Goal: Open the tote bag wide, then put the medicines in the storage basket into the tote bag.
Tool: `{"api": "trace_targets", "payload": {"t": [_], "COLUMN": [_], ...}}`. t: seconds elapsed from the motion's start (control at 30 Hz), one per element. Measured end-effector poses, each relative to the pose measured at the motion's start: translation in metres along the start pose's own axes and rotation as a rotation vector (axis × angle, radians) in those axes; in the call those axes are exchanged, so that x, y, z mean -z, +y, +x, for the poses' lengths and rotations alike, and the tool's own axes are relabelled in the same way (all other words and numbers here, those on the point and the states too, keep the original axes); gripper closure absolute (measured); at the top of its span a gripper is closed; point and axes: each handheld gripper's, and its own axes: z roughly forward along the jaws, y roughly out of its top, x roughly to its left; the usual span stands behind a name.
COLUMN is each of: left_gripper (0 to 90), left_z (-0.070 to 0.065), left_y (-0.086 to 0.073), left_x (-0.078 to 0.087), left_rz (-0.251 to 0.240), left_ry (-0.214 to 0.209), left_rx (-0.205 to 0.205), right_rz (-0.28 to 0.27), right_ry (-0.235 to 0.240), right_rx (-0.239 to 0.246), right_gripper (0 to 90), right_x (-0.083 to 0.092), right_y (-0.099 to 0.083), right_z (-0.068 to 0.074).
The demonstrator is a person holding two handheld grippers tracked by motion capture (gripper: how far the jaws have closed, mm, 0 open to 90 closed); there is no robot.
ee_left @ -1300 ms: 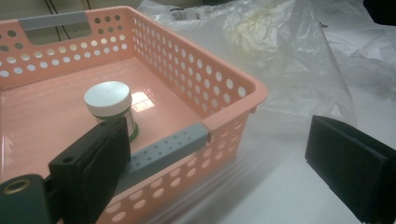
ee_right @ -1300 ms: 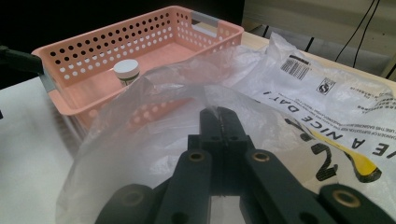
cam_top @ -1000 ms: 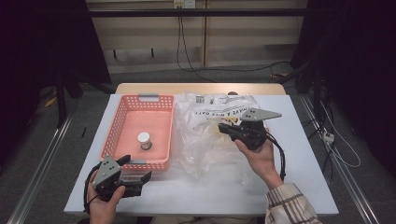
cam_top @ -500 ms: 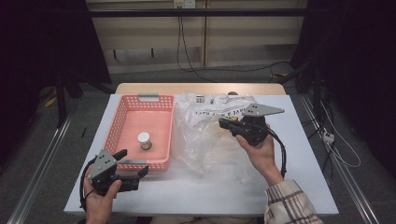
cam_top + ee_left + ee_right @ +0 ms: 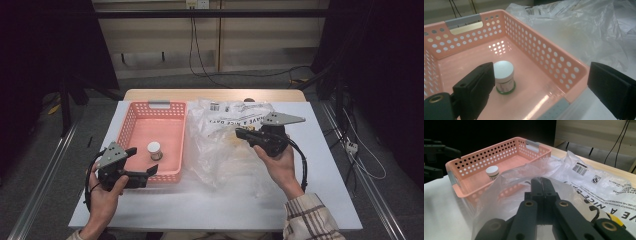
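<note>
The right tongs [image 5: 243, 134] are pressed together, pinching the plastic bag [image 5: 225, 155]; the left tongs [image 5: 142, 162], spread, are above the basket [image 5: 131, 125] rim, near the jar [image 5: 154, 150]

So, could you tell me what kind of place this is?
Probably a lab recording station: a white table between dark curtains, loose cables on the floor, and a person holding two grippers.
</note>
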Motion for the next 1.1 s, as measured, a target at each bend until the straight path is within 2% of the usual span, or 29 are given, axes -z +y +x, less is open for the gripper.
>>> {"api": "trace_targets", "payload": {"t": [0.1,0.2,0.27,0.37,0.4,0.43,0.47,0.53,0.57,0.63,0.7,0.73,0.77,0.9,0.93,1.03,1.1], "left_gripper": [7.3,9.0,9.0,9.0,9.1,9.2,9.7,10.1,10.2,10.2,10.2,10.2,10.2,10.9,10.9,12.5,14.1], "left_z": [0.005,0.009,0.013,0.020,0.023,0.023,0.024,0.026,0.026,0.029,0.031,0.032,0.035,0.038,0.043,0.048,0.053], "left_y": [0.005,0.011,0.014,0.017,0.018,0.018,0.018,0.022,0.022,0.026,0.029,0.030,0.032,0.033,0.034,0.034,0.035], "left_x": [-0.004,-0.006,-0.010,-0.019,-0.026,-0.026,-0.030,-0.037,-0.037,-0.041,-0.045,-0.046,-0.050,-0.057,-0.060,-0.061,-0.063], "left_rz": [0.019,0.026,0.037,0.077,0.125,0.125,0.158,0.197,0.197,0.228,0.238,0.241,0.268,0.298,0.323,0.328,0.356], "left_ry": [-0.008,-0.007,-0.023,-0.026,-0.036,-0.036,-0.033,-0.020,-0.020,-0.042,-0.041,-0.050,-0.080,-0.076,-0.087,-0.067,-0.069], "left_rx": [-0.016,-0.013,-0.014,-0.028,-0.027,-0.027,-0.019,-0.031,-0.031,-0.016,-0.030,-0.036,-0.024,-0.045,-0.042,-0.031,-0.021], "right_rz": [0.003,0.011,0.009,0.010,0.014,0.015,0.016,0.021,0.020,0.025,0.024,0.027,0.031,0.031,0.031,0.034,0.038], "right_ry": [0.003,0.005,0.008,0.008,0.011,0.013,0.013,0.016,0.019,0.024,0.024,0.028,0.030,0.031,0.032,0.030,0.030], "right_rx": [0.001,0.001,-0.001,-0.001,-0.007,-0.007,-0.003,0.002,0.000,-0.005,-0.003,-0.004,-0.006,-0.009,-0.007,-0.007,-0.008], "right_gripper": [90.0,90.0,90.0,90.0,90.0,90.0,90.0,90.0,90.0,90.0,90.0,90.0,90.0,90.0,90.0,90.0,90.0], "right_x": [0.000,-0.001,-0.002,-0.003,-0.003,-0.004,-0.004,-0.005,-0.005,-0.006,-0.006,-0.006,-0.007,-0.008,-0.008,-0.008,-0.008], "right_y": [-0.002,-0.003,-0.003,-0.003,-0.003,-0.004,-0.004,-0.004,-0.004,-0.005,-0.006,-0.006,-0.007,-0.007,-0.007,-0.007,-0.007], "right_z": [-0.001,-0.001,-0.002,-0.003,-0.003,-0.003,-0.003,-0.002,-0.002,-0.001,0.000,0.000,0.000,0.000,0.000,-0.001,-0.001]}}
